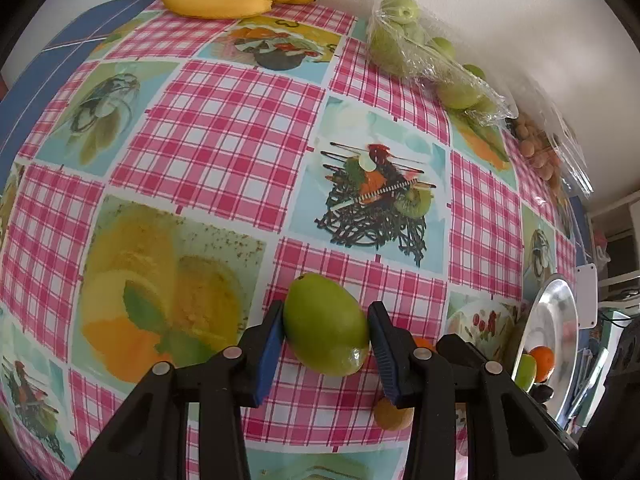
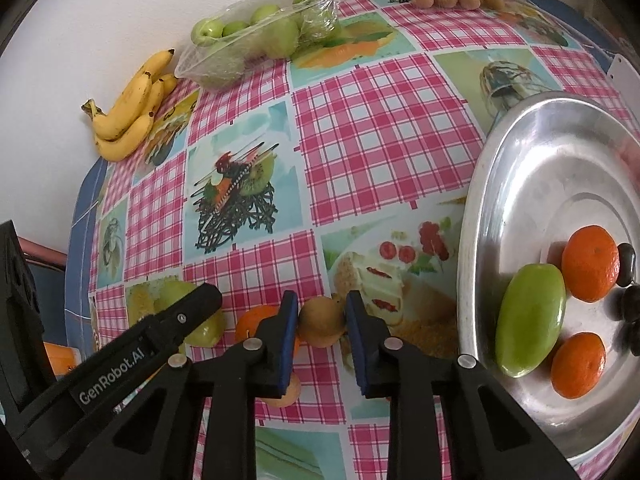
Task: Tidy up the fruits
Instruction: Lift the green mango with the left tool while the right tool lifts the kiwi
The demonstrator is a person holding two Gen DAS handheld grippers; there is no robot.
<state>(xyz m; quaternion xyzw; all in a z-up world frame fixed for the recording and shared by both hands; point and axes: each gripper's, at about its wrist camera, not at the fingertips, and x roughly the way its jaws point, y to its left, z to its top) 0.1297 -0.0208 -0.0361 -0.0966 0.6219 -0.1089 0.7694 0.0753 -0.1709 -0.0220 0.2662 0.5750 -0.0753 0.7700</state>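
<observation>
left gripper (image 1: 326,334): clamped on green mango (image 1: 325,324), near table edge | right gripper (image 2: 322,320): pads hug brown fruit (image 2: 321,321), left of metal tray (image 2: 500,152) | tablecloth (image 1: 224,128): checkered

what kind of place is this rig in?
Most likely a home kitchen or dining table. Signs: a food-print checked tablecloth, loose groceries against the wall, namely bananas and a plastic bag of green fruit, and a metal serving tray already holding sorted fruit.
</observation>
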